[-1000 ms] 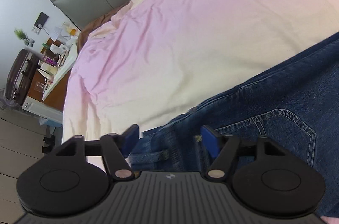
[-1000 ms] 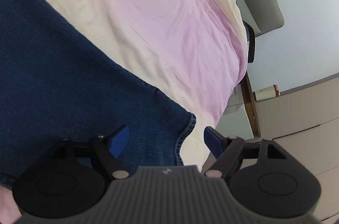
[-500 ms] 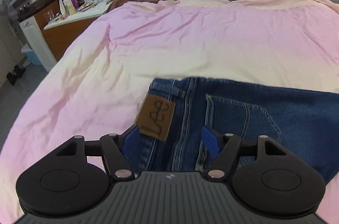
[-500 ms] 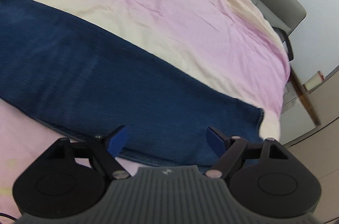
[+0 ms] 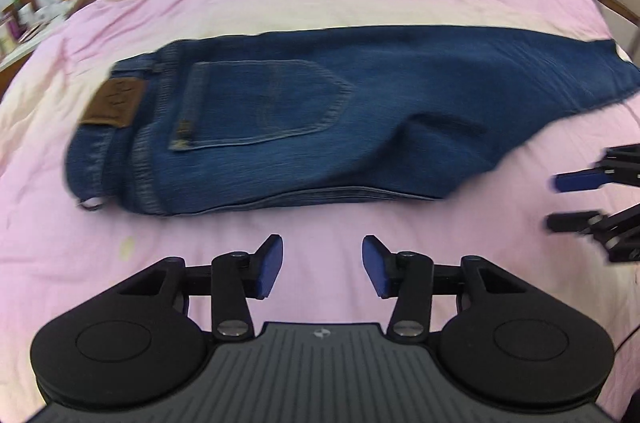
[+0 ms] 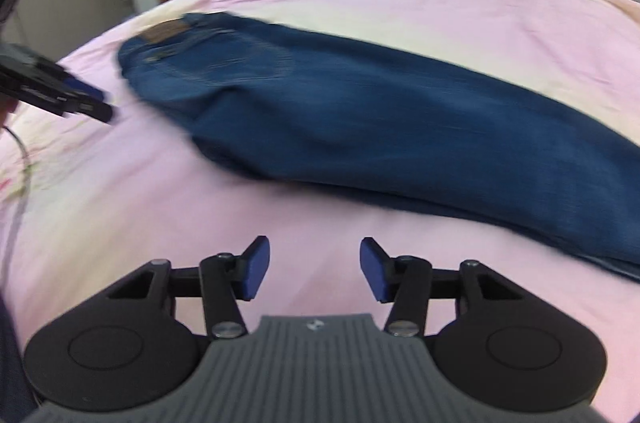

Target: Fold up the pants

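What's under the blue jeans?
The jeans lie on a pink bedsheet, which shows all around them. They look folded leg over leg, with layered edges along the near side. Whatever sits directly beneath the denim is covered, so it cannot be seen.

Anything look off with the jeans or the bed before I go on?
Nothing stands out. The jeans lie flat across the pink sheet, legs stacked, brown patch at the waistband. Both grippers, left and right, have nothing between their closing jaws.
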